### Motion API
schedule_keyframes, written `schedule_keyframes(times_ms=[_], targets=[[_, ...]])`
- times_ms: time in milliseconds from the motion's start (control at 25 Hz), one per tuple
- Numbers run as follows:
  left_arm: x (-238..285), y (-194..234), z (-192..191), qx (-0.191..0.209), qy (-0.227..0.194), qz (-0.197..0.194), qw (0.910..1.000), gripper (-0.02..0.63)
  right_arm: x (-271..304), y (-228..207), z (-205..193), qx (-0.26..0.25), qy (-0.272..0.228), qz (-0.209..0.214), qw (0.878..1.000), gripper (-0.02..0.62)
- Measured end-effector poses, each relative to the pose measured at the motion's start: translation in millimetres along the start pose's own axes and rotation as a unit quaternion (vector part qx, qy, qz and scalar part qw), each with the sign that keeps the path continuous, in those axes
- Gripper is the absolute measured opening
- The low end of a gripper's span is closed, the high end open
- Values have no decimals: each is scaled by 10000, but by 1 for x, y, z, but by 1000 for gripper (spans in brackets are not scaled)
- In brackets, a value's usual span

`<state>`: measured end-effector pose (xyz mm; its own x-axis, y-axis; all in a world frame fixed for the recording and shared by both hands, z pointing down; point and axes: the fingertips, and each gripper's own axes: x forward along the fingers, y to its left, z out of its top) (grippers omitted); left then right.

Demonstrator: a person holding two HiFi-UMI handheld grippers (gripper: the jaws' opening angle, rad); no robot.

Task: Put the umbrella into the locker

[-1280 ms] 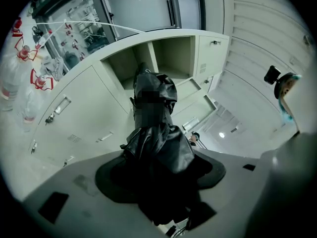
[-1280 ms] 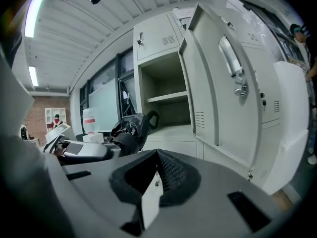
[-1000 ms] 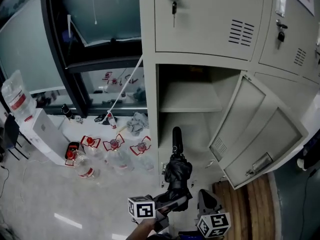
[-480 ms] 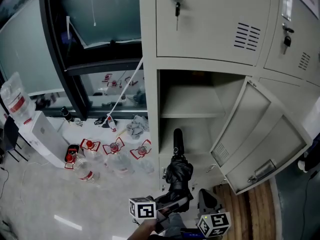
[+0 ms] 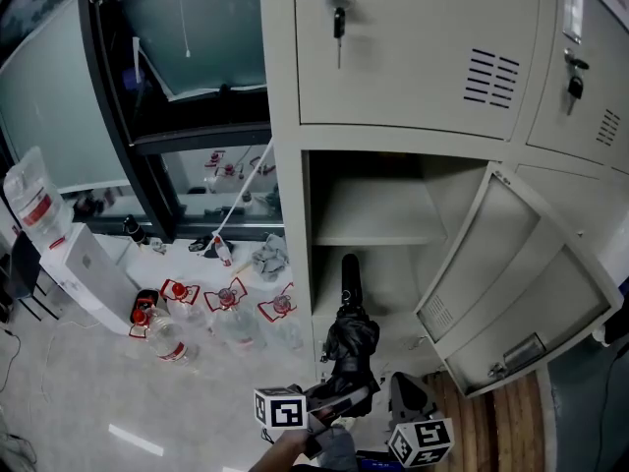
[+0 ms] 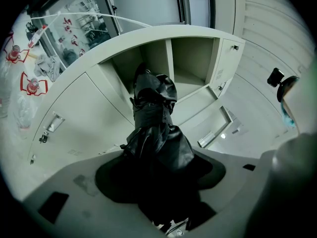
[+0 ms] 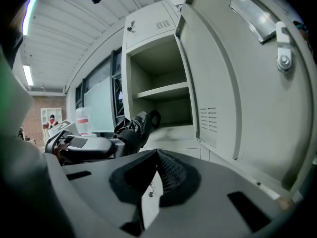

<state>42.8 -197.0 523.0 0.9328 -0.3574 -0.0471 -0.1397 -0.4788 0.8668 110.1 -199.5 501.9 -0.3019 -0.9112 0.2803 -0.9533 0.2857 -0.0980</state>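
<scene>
A black folded umbrella [image 5: 351,340] points handle first at the open lower compartment of the grey locker [image 5: 378,264], just in front of its opening. My left gripper [image 5: 337,398] is shut on the umbrella's bundled canopy. In the left gripper view the umbrella [image 6: 153,117] rises from between the jaws toward the locker's open compartment [image 6: 171,63]. My right gripper [image 5: 407,397] hangs low to the right of the umbrella, apart from it, shut with nothing in it. The right gripper view shows its own jaws [image 7: 156,175] pressed together, with the umbrella [image 7: 134,127] at left and the locker door [image 7: 233,78] at right.
The locker door [image 5: 511,278] swings out to the right, and a shelf [image 5: 371,210] splits the compartment. Keys hang in the upper doors' locks [image 5: 338,18]. Several water bottles [image 5: 226,308] and a white box [image 5: 93,268] lie on the floor at left. Wooden flooring [image 5: 496,416] is at right.
The head view has shifted a little, so the locker sits slightly lower and further left in frame. The umbrella and both grippers keep their places.
</scene>
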Motion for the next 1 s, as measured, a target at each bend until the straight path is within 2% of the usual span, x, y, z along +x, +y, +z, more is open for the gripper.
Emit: schedule_keyframes(times_ms=[240, 1000], targets=[[8, 15, 11, 12, 45, 131, 9999, 274, 15, -11, 0, 47, 37, -34, 10000, 0], [31, 42, 43, -283, 19, 99, 9995, 275, 55, -26, 2, 122, 207, -47, 9997, 2]])
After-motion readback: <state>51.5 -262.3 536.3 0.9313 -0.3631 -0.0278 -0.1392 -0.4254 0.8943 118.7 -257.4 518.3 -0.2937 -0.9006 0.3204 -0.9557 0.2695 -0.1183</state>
